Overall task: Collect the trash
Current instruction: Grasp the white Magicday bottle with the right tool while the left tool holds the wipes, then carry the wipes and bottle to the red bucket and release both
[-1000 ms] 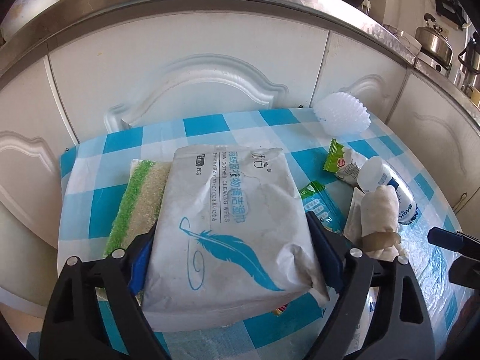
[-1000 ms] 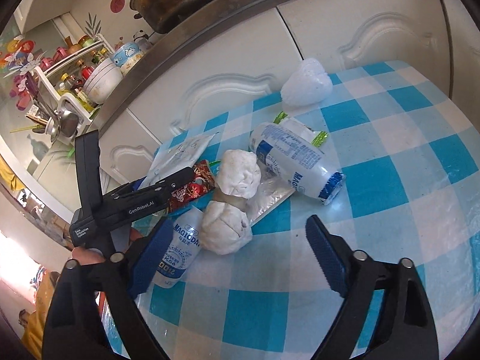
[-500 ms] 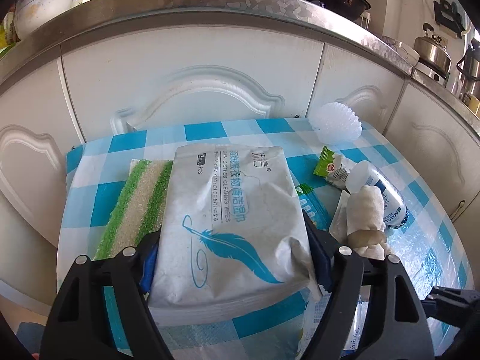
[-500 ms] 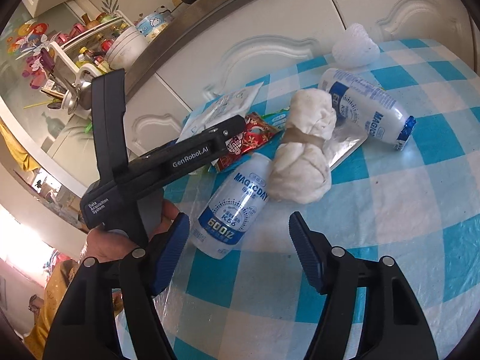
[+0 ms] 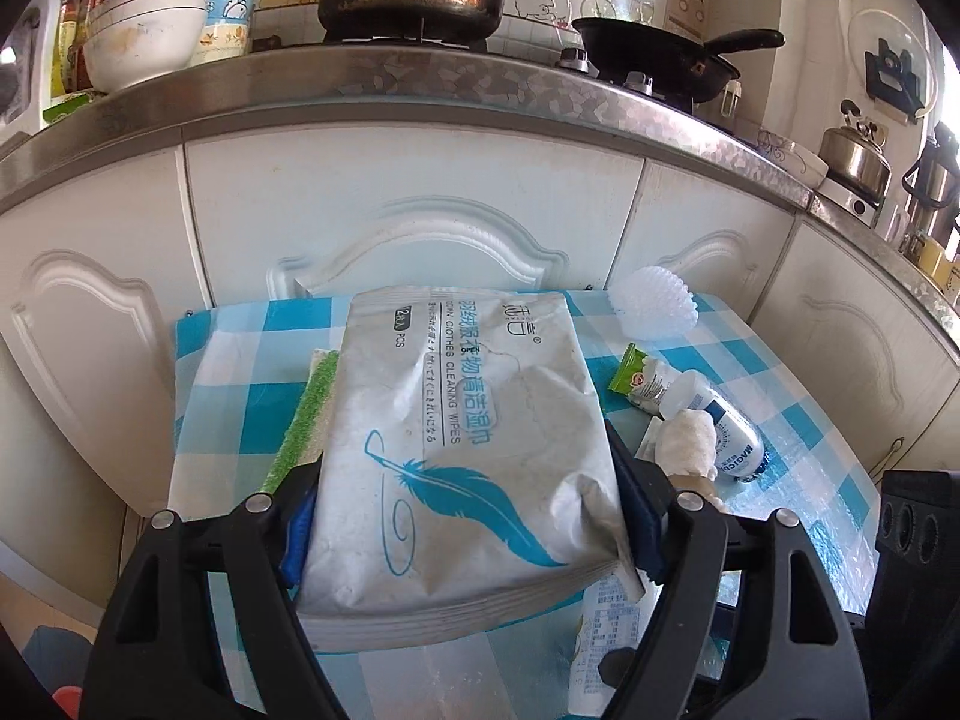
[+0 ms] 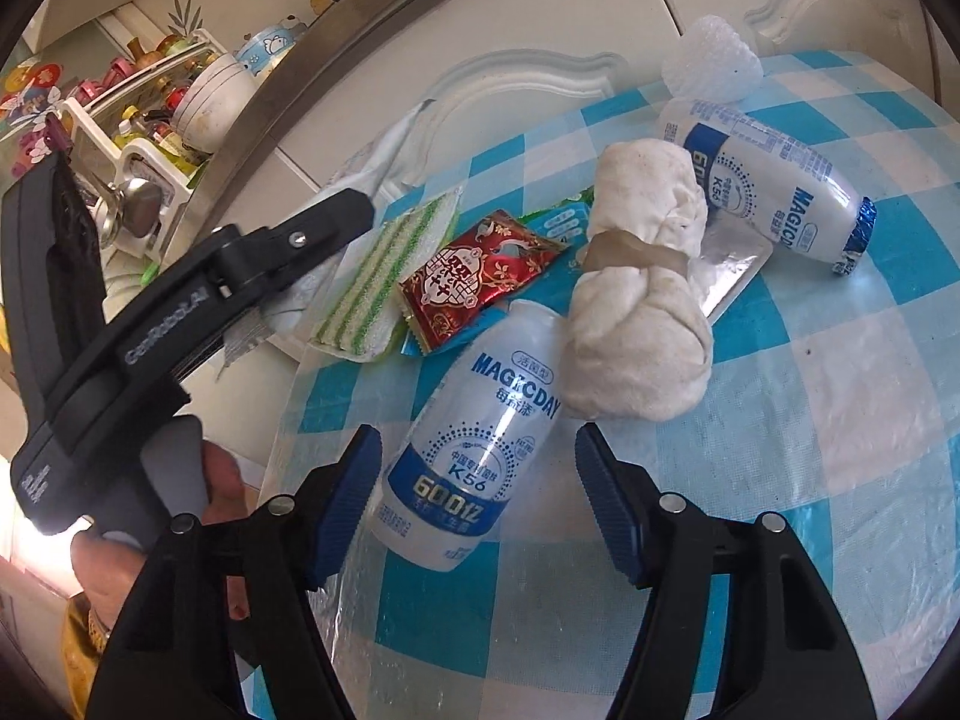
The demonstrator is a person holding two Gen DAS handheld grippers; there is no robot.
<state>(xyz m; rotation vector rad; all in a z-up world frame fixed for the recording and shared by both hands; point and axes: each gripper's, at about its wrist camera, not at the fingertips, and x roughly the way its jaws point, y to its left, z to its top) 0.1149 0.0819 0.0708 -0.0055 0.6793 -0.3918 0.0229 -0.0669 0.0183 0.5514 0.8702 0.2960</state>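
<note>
Fingers of the left gripper (image 5: 462, 516) are clamped on both long edges of the wipes pack (image 5: 462, 420), and the pack now hangs clear of the checked table (image 5: 240, 396) instead of lying flat on it as it did a second ago; more of the stove and pot shows behind it. I judge that 1 piece of trash is secured and ready to be carried off.

On the right, the gripper (image 6: 480, 498) has come in around the near bottle (image 6: 474, 444), and its jaws have just been closing. The bottle's base sits between the blue pads (image 6: 348, 498), but a gap shows on each side, so they stand apart and nothing is gripped yet. A little more closing should take the bottle across its width.

Just right of that bottle, touching it, lies a taped white bundle (image 6: 636, 306); the right-hand pad has to slip between the 2 without dragging the bundle along. Farther off are a red snack wrapper (image 6: 474, 276), a green-striped cloth (image 6: 384, 282), a 2nd bottle (image 6: 774, 192) lying on its side, and a white foam net (image 6: 711, 63) at the far edge. The person's hand (image 6: 210, 492) holding the left gripper is close on the near left, so the 2 tools work in tight quarters. No bin is in view.
</note>
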